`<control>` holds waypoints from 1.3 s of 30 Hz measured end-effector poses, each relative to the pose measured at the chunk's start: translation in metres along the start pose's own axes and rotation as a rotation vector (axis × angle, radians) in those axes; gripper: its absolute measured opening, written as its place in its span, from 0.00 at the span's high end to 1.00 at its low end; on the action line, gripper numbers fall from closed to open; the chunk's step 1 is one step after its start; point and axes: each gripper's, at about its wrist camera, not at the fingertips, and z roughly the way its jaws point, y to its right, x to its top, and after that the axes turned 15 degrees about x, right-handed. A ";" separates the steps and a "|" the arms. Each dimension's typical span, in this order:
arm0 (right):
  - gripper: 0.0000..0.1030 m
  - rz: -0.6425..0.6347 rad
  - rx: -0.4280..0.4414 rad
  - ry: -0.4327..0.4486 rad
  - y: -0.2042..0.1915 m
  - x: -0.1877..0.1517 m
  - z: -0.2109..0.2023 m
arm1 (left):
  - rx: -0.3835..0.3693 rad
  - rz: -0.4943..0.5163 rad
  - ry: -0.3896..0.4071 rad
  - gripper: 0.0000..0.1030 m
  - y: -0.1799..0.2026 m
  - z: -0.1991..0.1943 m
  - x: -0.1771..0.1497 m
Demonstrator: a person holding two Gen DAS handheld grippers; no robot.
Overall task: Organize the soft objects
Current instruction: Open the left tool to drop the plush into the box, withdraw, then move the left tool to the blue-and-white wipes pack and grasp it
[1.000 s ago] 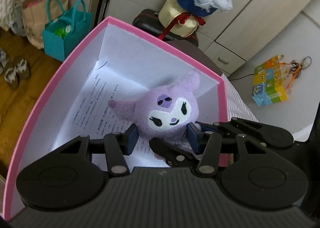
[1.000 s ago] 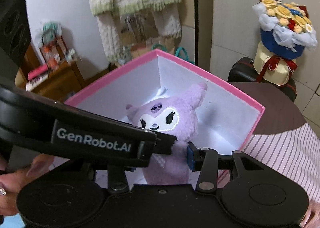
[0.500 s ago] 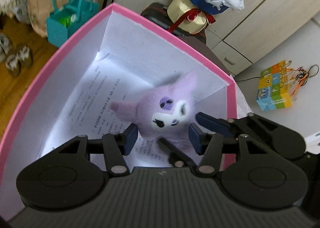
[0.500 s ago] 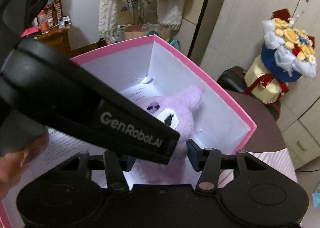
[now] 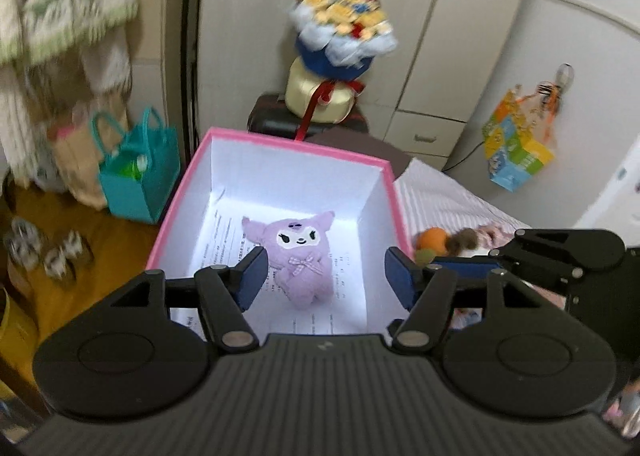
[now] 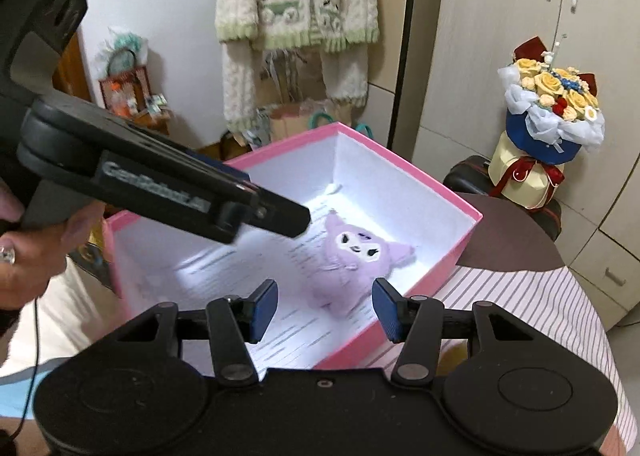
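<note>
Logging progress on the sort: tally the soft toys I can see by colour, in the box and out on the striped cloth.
Purple: 1, the plush lying in the pink box
Orange: 1, a toy on the striped cloth
Brown: 1, a fuzzy toy beside the orange one, blurred
Total: 3

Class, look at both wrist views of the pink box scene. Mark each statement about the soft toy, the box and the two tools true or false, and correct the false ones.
1. The purple plush toy lies inside the pink box. True.
2. The left tool grips the toy. False: its jaws are opening, clear of the toy.
3. Printed paper lines the box floor. True.
4. The right tool holds an orange toy. False: it holds nothing.
</note>
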 end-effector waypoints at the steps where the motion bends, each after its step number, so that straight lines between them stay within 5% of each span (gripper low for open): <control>1: 0.44 0.002 0.006 0.009 -0.005 -0.003 -0.008 | -0.002 0.015 0.016 0.37 0.000 -0.012 -0.002; 11: 0.44 0.001 0.011 0.073 -0.052 -0.038 -0.077 | 0.001 0.192 0.186 0.32 0.023 -0.105 -0.043; 19: 0.43 0.041 -0.008 0.112 -0.067 -0.084 -0.121 | -0.116 0.299 0.205 0.30 0.052 -0.134 -0.079; 28: 0.43 0.088 -0.064 0.155 -0.061 -0.146 -0.140 | -0.182 0.370 0.196 0.30 0.095 -0.119 -0.110; 39: 0.38 0.140 -0.201 0.213 -0.022 -0.219 -0.118 | -0.224 0.354 0.119 0.33 0.140 -0.050 -0.132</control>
